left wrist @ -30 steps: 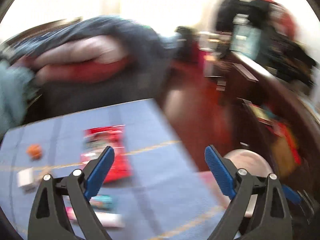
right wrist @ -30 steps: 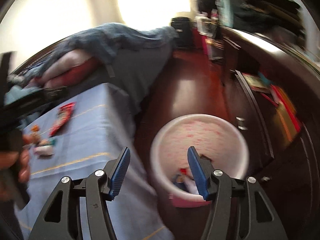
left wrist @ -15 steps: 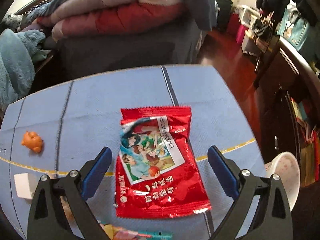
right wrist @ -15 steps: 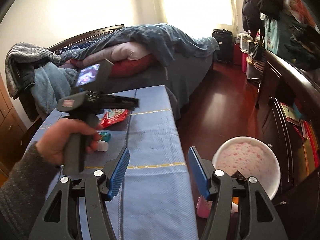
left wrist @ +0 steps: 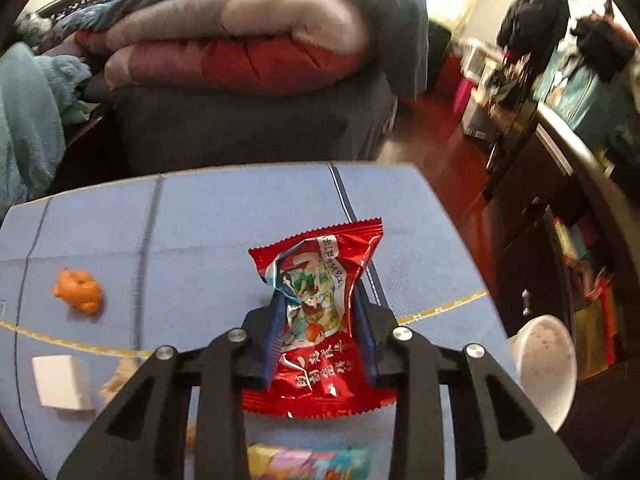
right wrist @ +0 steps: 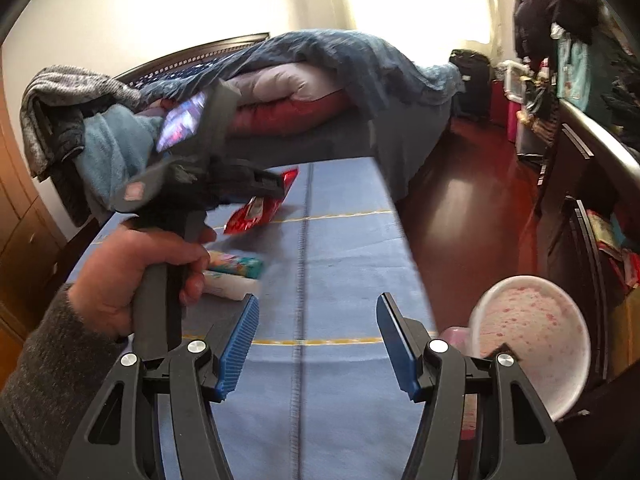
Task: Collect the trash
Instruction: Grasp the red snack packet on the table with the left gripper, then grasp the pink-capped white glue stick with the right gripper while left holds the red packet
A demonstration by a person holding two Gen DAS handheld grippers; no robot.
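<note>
Red snack packet [left wrist: 316,312] pinched in down-tilted left gripper's [left wrist: 318,328] just-closed jaws.

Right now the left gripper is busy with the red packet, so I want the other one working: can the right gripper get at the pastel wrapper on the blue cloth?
Probably yes. The right gripper is open and empty, and bare cloth lies between it and the pastel wrapper. The person's left hand crowds its near end.

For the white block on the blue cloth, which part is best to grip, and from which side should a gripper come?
Grip the white block across two opposite flat side faces, coming from above. It lies flat on the blue cloth with its sides exposed, though crumbs lie close on one side. The right gripper is open and empty; the left gripper has just closed on the red packet.
</note>
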